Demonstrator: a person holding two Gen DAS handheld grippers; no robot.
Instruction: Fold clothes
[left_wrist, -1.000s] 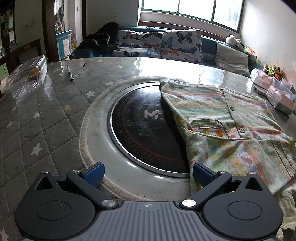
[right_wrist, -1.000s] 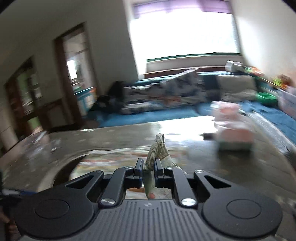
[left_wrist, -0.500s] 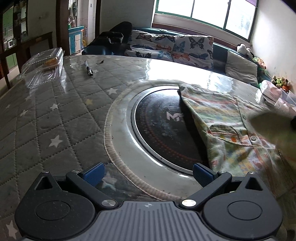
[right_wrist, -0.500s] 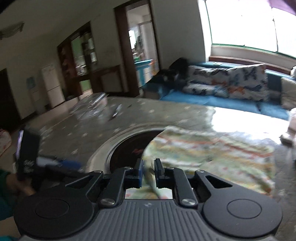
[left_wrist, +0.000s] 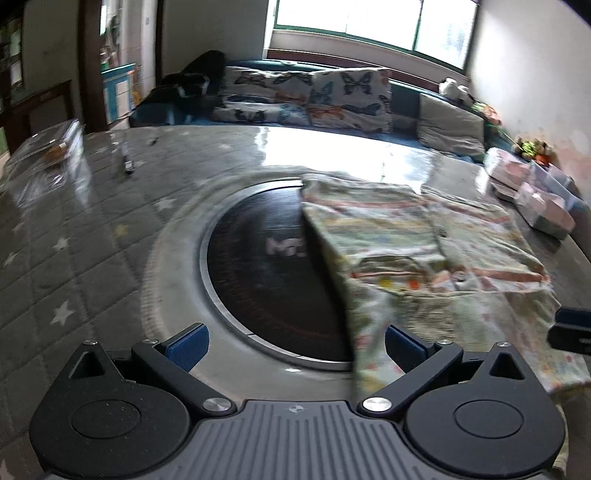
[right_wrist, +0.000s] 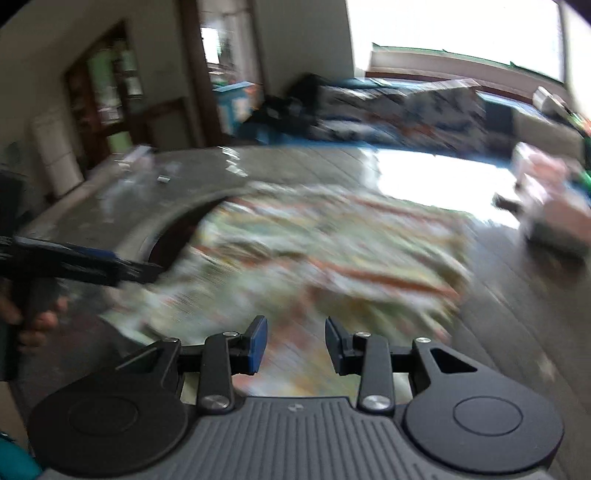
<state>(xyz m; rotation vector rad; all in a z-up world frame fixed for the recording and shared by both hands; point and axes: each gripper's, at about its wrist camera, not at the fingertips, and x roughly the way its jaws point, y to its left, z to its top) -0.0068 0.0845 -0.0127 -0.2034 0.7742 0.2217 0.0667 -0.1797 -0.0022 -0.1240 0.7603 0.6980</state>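
A pale shirt (left_wrist: 424, 251) with coloured stripes and buttons lies spread on the table, its left edge over the black round inset. My left gripper (left_wrist: 295, 347) stands wide open just in front of the shirt's near corner, which passes by the right pad; nothing is pinched. In the right wrist view, blurred by motion, my right gripper (right_wrist: 295, 345) hovers low over the shirt (right_wrist: 314, 251). Its jaws are opening and no cloth is pressed between the pads. The left gripper (right_wrist: 74, 262), held by a hand (right_wrist: 37, 321), shows at the left.
A black round hob (left_wrist: 266, 280) is set into the quilted, star-patterned table top (left_wrist: 74, 258). A pen (left_wrist: 127, 162) and a clear plastic box (left_wrist: 48, 151) lie at the far left, tissue packs (left_wrist: 535, 199) at the far right. A sofa with butterfly cushions (left_wrist: 314, 96) stands behind.
My right gripper, shut on a lifted fold of the shirt earlier, swung down over the shirt and its jaws have parted, letting the cloth go. The left gripper stays open.
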